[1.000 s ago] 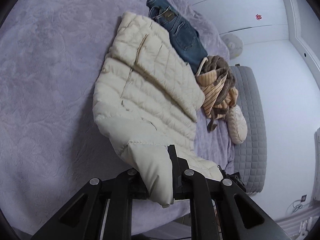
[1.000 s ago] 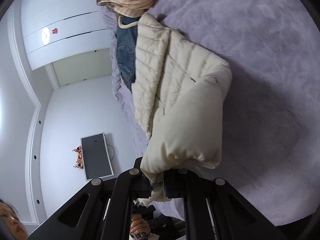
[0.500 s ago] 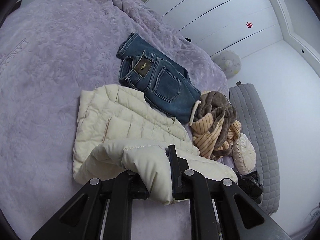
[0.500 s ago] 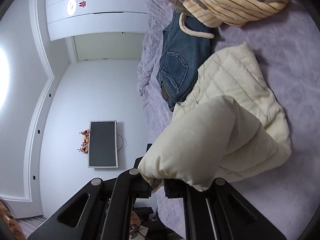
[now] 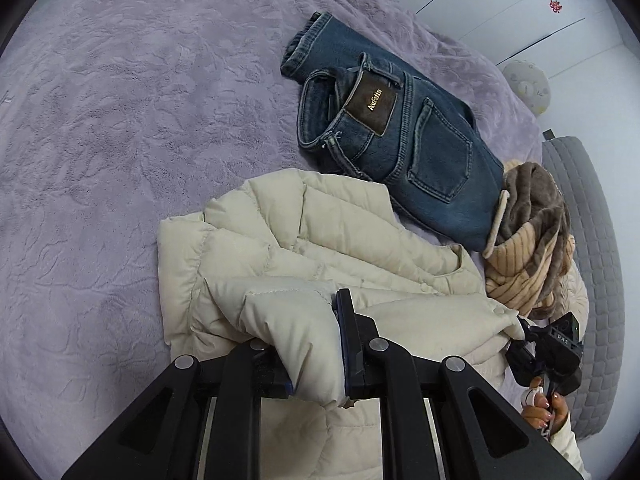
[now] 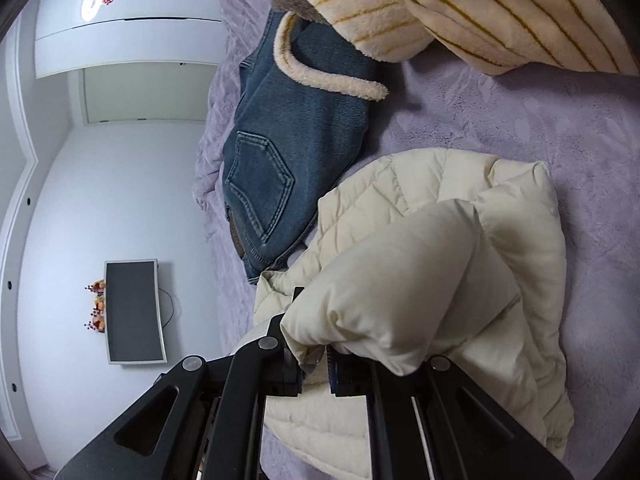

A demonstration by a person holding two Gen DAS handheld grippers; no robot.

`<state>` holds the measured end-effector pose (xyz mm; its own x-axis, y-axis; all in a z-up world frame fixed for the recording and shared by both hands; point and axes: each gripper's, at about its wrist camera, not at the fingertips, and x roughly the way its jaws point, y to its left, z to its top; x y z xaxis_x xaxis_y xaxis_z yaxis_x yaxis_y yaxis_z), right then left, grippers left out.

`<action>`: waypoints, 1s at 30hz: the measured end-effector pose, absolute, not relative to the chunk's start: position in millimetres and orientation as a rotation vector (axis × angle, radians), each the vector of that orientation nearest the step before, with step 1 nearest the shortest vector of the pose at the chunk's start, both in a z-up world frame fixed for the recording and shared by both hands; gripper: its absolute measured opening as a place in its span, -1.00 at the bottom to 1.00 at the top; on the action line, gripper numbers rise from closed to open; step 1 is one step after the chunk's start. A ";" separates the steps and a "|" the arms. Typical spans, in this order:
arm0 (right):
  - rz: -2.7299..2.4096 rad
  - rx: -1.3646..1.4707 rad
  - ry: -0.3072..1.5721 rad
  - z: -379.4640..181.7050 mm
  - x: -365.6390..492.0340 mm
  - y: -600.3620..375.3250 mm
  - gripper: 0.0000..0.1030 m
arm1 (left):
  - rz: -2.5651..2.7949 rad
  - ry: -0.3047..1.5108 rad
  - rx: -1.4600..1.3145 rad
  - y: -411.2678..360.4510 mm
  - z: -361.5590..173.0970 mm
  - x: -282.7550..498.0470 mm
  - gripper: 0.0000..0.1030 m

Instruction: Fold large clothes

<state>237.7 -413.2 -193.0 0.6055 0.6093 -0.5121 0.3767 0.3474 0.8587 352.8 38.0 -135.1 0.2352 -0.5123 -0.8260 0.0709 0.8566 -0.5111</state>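
Note:
A cream quilted puffer jacket [image 5: 320, 240] lies on the lilac bedspread [image 5: 120, 120], its near end doubled over onto the rest. My left gripper [image 5: 314, 360] is shut on one corner of that folded end. My right gripper [image 6: 314, 372] is shut on the other corner of the jacket [image 6: 420, 280], just above the layer below. The right gripper also shows at the right edge of the left wrist view [image 5: 548, 356].
Folded blue jeans [image 5: 392, 136] lie just beyond the jacket, also in the right wrist view [image 6: 288, 160]. A brown and striped cream fleece garment [image 5: 528, 240] is heaped beside them. A grey quilted bench [image 5: 592, 260] stands past the bed edge. White wardrobes and a wall screen [image 6: 132, 312] are behind.
Both grippers carried the jacket's near end forward and down over the rest, folding it in half. The jacket now looks shorter and the jeans are closer.

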 end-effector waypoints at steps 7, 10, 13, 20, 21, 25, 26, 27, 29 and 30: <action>0.159 1.222 0.998 -190.6 245.7 -414.6 -0.72 | -0.307 1.178 -0.250 34.1 -109.0 351.6 0.93; 0.156 1.186 1.003 -179.0 246.9 -415.9 0.18 | -0.247 1.119 -0.182 42.2 -91.5 345.3 0.97; 0.162 1.120 0.988 -158.1 242.6 -420.5 0.37 | -0.204 1.081 -0.160 52.8 -77.8 339.2 0.96; 0.103 0.757 1.052 -122.0 229.3 -405.2 -0.75 | -0.364 1.065 -0.080 24.7 -73.6 334.6 0.23; 0.105 0.704 1.055 -121.5 232.2 -399.7 -0.76 | -0.381 1.078 -0.055 13.8 -78.7 337.6 0.18; 0.117 0.588 1.077 -133.6 250.8 -383.4 -0.76 | -0.369 1.086 -0.006 -24.2 -106.8 355.4 0.17; 0.109 0.554 1.081 -138.7 257.2 -379.3 -0.76 | -0.351 1.088 0.000 -30.1 -115.4 360.5 0.17; 0.101 0.522 1.084 -144.7 263.9 -375.5 -0.76 | -0.330 1.093 -0.005 -33.7 -123.5 366.7 0.17; 0.071 0.479 1.091 -160.6 277.5 -372.0 -0.76 | -0.289 1.103 -0.031 -35.4 -138.8 378.5 0.17; 0.055 0.475 1.095 -168.8 282.2 -373.2 -0.76 | -0.272 1.109 -0.046 -34.6 -145.0 383.6 0.17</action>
<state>282.2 -373.1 -168.8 0.4669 0.2736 -0.8410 0.1874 0.8987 0.3964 383.6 -34.6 -145.0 0.4162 -0.2396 -0.8771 0.1938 0.9659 -0.1719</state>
